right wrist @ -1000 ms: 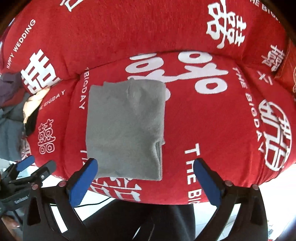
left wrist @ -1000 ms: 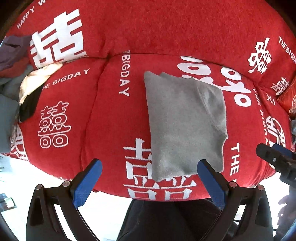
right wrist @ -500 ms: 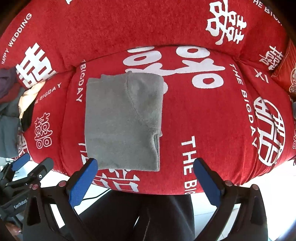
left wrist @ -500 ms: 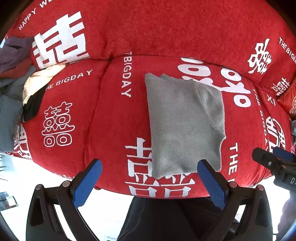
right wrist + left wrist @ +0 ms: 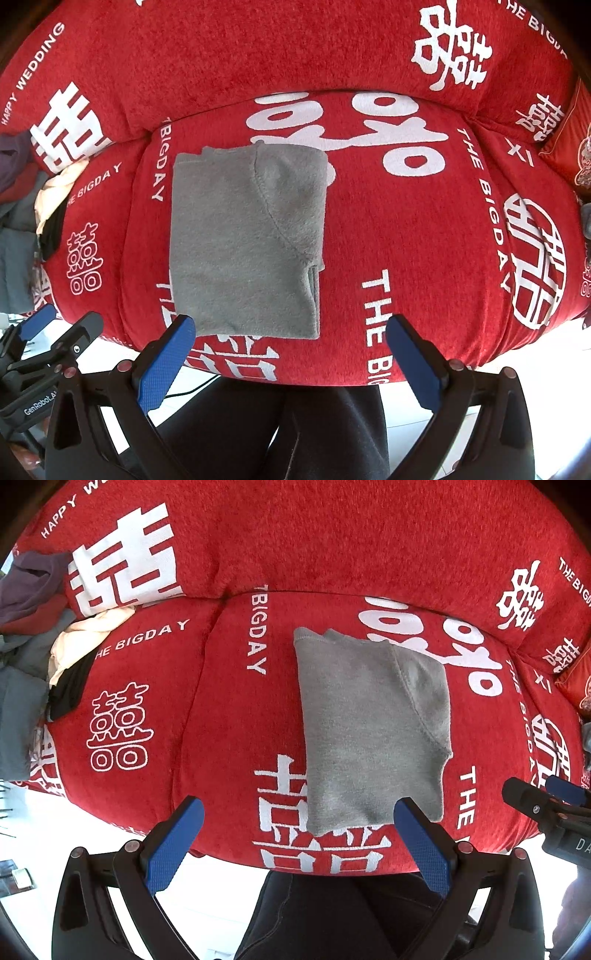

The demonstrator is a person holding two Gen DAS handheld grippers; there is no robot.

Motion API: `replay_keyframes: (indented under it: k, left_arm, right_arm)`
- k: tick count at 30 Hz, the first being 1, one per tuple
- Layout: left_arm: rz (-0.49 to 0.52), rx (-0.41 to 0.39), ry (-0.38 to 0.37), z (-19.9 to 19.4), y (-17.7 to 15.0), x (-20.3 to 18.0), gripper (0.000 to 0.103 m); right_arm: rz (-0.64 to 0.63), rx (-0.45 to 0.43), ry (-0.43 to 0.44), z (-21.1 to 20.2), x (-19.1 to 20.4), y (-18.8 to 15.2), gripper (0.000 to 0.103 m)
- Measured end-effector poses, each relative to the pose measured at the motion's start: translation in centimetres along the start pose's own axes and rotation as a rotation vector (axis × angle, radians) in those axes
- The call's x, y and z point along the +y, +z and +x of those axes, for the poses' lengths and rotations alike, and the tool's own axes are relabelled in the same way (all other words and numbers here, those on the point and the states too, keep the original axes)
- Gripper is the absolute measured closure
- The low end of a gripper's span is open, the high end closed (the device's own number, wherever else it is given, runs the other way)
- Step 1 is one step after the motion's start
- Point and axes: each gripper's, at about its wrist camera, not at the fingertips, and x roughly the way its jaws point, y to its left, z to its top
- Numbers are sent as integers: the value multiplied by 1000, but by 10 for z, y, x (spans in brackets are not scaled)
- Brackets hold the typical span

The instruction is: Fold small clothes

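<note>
Right wrist view: both our grippers [image 5: 286,356] spread, empty; we should pinch the garment's [image 5: 243,243] near hem evenly, probably folding away.

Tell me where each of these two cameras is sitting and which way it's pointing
Left wrist: rides on the left gripper, facing forward over its open blue fingers at the red sofa cover with the folded gray garment right of centre; the right gripper shows at the right edge, dark-trousered legs below.
Right wrist: rides on the right gripper, facing the same seat, the garment left of centre; the left gripper shows at lower left.
Shared: garment, sofa cover, the clothes pile at far left, the legs.
</note>
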Motion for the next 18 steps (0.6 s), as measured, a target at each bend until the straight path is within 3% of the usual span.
replay_keyframes:
  k: [18]
  left_arm:
    - [-2,1,-1,0,0,2,0]
  right_arm:
    - [-8,2,-5,1,1,1,0]
